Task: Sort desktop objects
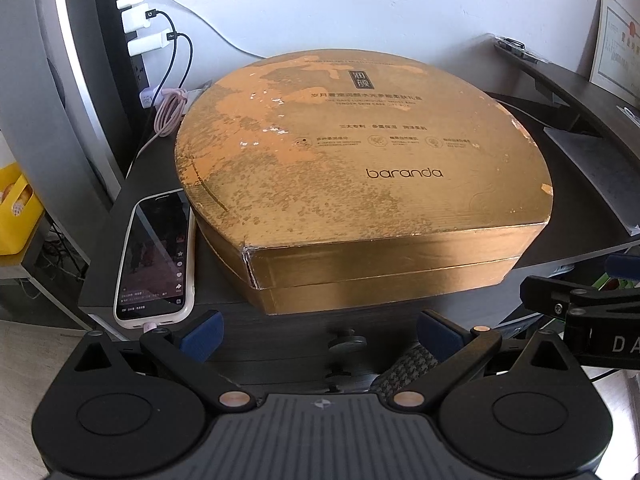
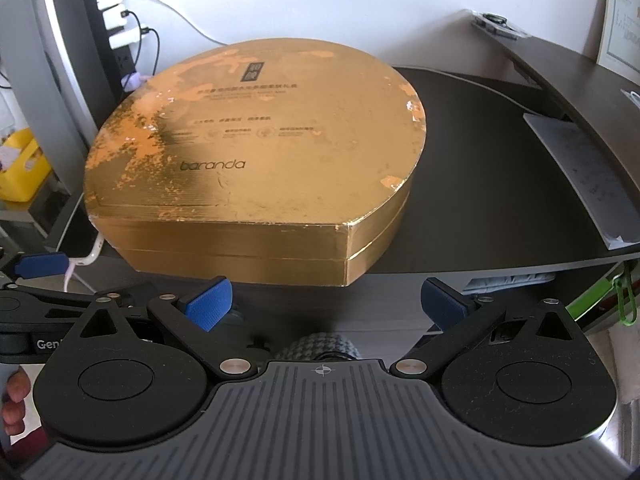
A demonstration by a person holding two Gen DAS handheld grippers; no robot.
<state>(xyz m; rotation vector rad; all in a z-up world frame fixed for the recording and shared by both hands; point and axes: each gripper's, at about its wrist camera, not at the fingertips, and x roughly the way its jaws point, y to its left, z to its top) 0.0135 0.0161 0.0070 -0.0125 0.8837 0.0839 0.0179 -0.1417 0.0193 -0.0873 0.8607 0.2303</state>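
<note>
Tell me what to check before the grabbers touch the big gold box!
1. Left gripper open: ok.
2. Right gripper open: ok.
3. Gold box lid on: ok.
4. Nothing lying on the lid: ok.
5. Phone clear of the box: not ok, it lies right against the box's left side, cable plugged in.
6. Box light enough to lift: cannot tell.

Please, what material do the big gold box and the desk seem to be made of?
The gold box looks like cardboard under metallic gold foil: the foil is flaked away in patches, and one front corner is torn pale. The desk looks like dark wood-grain laminate with a matt finish, though solid wood cannot be excluded.
</note>
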